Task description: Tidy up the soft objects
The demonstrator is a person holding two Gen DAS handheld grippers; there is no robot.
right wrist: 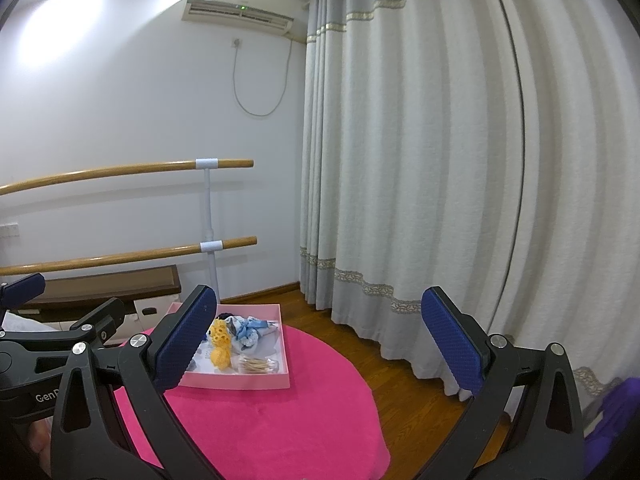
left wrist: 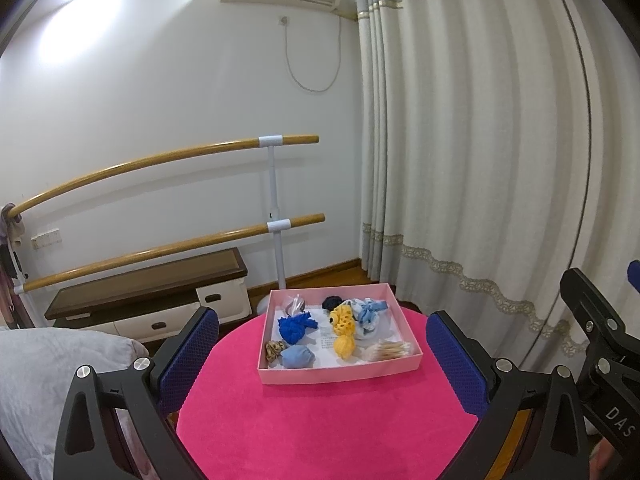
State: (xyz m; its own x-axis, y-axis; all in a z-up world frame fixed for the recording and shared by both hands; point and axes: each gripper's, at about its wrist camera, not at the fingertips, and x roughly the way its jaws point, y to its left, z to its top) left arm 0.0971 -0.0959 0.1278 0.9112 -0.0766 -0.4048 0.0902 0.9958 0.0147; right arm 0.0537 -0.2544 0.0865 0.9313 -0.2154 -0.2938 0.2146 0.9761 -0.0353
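Observation:
A pink box [left wrist: 340,374] sits at the far side of a round pink table [left wrist: 320,432]. In it lie a dark blue knit ball [left wrist: 294,326], a light blue ball [left wrist: 297,357], yellow mesh pieces [left wrist: 343,334], a pale blue scrunchie bundle [left wrist: 368,314], a leopard scrunchie [left wrist: 274,349], a dark ball [left wrist: 332,302] and a pack of cotton swabs [left wrist: 390,350]. My left gripper [left wrist: 322,360] is open and empty, held short of the box. My right gripper [right wrist: 318,344] is open and empty, to the right of the box [right wrist: 240,380]. Its left finger hides the box's left part.
A wooden ballet barre [left wrist: 160,160] stands along the white wall over a low cabinet [left wrist: 152,292]. Long curtains [left wrist: 480,160] hang at the right. A grey pillow [left wrist: 52,364] lies at the left. Wooden floor [right wrist: 400,380] lies right of the table.

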